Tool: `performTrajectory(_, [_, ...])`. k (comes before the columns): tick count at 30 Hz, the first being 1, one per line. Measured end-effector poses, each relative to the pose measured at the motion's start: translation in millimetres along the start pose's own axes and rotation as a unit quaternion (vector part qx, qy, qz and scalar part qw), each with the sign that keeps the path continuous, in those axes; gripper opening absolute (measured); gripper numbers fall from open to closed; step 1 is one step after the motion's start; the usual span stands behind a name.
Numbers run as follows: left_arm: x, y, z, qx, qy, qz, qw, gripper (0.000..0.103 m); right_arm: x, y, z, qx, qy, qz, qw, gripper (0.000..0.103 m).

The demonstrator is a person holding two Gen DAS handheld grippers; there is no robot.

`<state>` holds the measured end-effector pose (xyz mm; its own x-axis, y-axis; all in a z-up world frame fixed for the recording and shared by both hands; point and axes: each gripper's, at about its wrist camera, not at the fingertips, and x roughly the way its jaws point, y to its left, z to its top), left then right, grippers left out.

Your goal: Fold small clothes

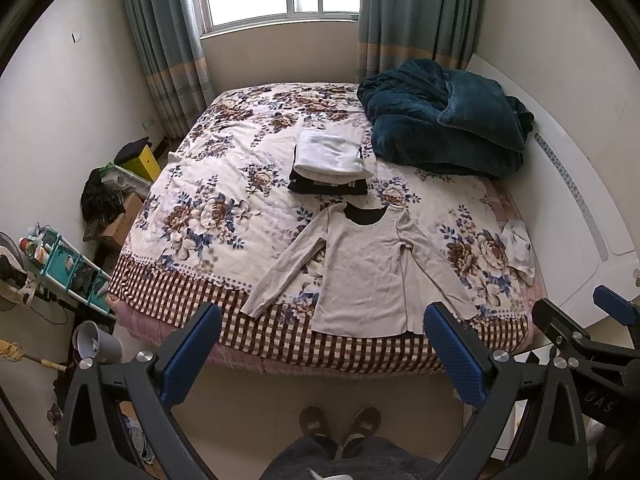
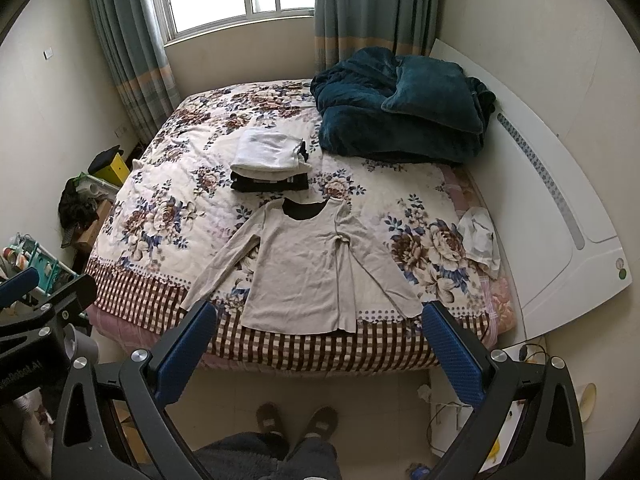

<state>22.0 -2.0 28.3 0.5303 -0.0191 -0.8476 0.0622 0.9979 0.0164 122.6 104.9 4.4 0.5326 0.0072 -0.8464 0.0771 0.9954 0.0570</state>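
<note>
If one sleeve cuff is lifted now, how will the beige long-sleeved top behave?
The beige long-sleeved top is probably floppy: it lies flat with soft wrinkles. It likely drags, not slides, on the quilted floral bedspread. It looks thin, so likely light.

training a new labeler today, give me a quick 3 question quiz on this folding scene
1. True or false: the beige long-sleeve top lies spread flat near the foot edge of the bed, both sleeves out.
2. Multiple choice: what lies on top of the folded pile beyond the beige top? A) a white garment B) a red towel C) a pair of shoes
3. Fill in: the left gripper and right gripper are both ____ and hold nothing.

Key
1. True; it is not yet folded.
2. A; dark folded clothes sit beneath it.
3. Open; each hangs off the bed edge, short of the top's hem.
</note>
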Motion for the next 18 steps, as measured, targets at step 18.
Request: performTrajectory(18, [122,9,7,0.035,-0.021,0.054,0.9977,0.103,125,-35,17,0.077,0.03,-0.057,0.995,0.103])
